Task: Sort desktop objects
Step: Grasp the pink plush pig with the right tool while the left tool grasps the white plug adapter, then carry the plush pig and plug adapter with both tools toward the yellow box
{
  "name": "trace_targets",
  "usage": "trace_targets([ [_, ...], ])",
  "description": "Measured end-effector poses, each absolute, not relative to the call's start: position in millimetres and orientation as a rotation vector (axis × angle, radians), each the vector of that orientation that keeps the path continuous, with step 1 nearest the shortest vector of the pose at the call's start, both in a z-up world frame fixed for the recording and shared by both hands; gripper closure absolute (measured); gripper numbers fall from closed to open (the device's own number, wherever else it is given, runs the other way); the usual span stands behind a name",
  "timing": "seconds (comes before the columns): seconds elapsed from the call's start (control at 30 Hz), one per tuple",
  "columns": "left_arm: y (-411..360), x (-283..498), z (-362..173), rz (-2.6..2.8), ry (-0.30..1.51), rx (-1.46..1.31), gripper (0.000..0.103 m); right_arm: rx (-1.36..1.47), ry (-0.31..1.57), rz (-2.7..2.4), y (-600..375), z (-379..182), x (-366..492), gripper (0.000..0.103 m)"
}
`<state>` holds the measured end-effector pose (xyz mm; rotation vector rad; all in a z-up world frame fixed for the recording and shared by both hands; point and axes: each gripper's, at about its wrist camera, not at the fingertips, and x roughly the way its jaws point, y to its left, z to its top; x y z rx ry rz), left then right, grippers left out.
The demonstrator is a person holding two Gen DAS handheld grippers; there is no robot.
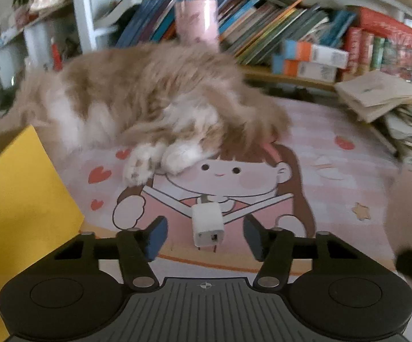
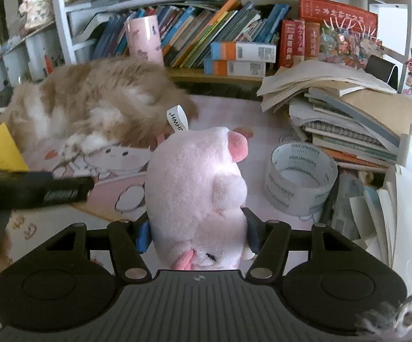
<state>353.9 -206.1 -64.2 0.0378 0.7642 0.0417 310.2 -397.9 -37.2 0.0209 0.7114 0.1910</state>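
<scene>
Two grippers: left gripper [image 1: 205, 238] spread around charger [image 1: 208, 224] (untouched); right gripper [image 2: 197, 233] pinching pig plush [image 2: 197, 188].

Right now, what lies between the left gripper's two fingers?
In the left wrist view, a white charger plug lies on the desk mat between the left gripper fingers, untouched.

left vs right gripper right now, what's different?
The left gripper stands open around a small white charger, pads clear of it; the right gripper is shut on a pink plush pig. The charger lies on the desk mat; the pig fills the right jaws. Both point down at the desk.
</scene>
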Motion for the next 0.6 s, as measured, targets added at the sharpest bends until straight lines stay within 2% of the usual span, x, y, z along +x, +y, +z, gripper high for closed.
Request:
trace_targets([
  [0.1, -205, 362, -72, 0.052, 0.785, 0.051, 0.063, 0.015, 0.724, 0.192, -398, -40, 305, 0.045],
  [0.17, -205, 364, -76, 0.038, 0.808, 0.055, 0.077, 0.012, 0.725, 0.195, -398, -40, 302, 0.045],
  [0.2, -205, 364, -76, 0.029, 0.805, 0.053, 0.079, 0.011, 0.726, 0.196, -397, -40, 300, 0.045],
  [0.6, -196, 323, -39, -0.034, 0.735, 0.016, 0.079, 0.013, 0.709, 0.234, -395, -31, 289, 0.045],
])
